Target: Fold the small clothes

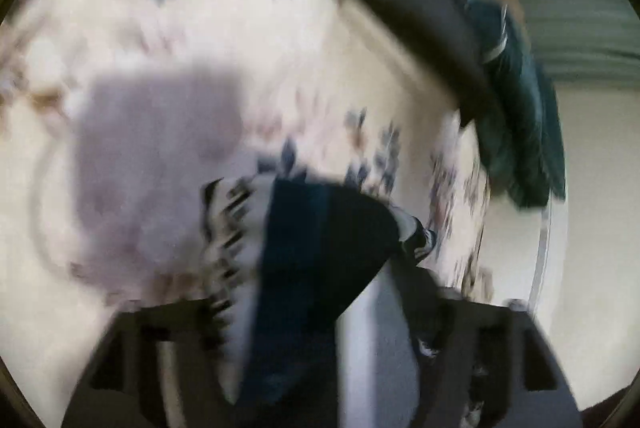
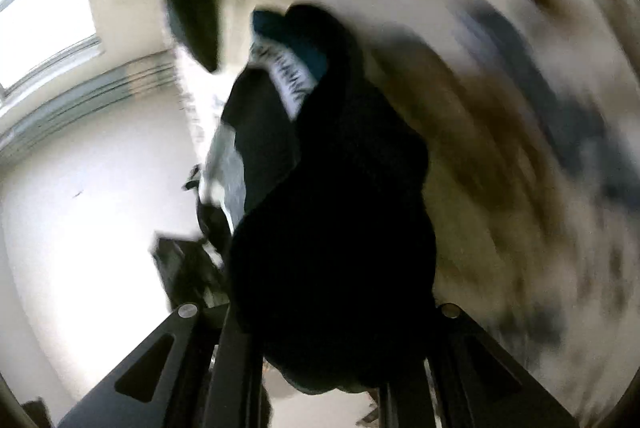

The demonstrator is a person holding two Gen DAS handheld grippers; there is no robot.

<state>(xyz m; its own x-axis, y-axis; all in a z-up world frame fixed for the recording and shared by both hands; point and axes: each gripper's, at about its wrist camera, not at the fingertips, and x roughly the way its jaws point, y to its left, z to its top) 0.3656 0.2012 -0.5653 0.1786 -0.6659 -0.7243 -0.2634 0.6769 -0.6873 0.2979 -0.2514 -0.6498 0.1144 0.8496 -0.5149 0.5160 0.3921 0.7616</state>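
A home room: floral bedspread [image 1: 248,40], window [image 2: 44,12], pale walls

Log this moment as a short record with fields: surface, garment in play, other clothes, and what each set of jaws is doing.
surface: floral bedspread, cream with blue and brown flowers
garment in play: dark garment with a white printed waistband, hanging bunched
right gripper: jaws shut on the dark garment
left gripper: dark garment lies between its jaws; grip unclear through blur
other clothes: lilac garment lying flat; dark pile at the bed's edge
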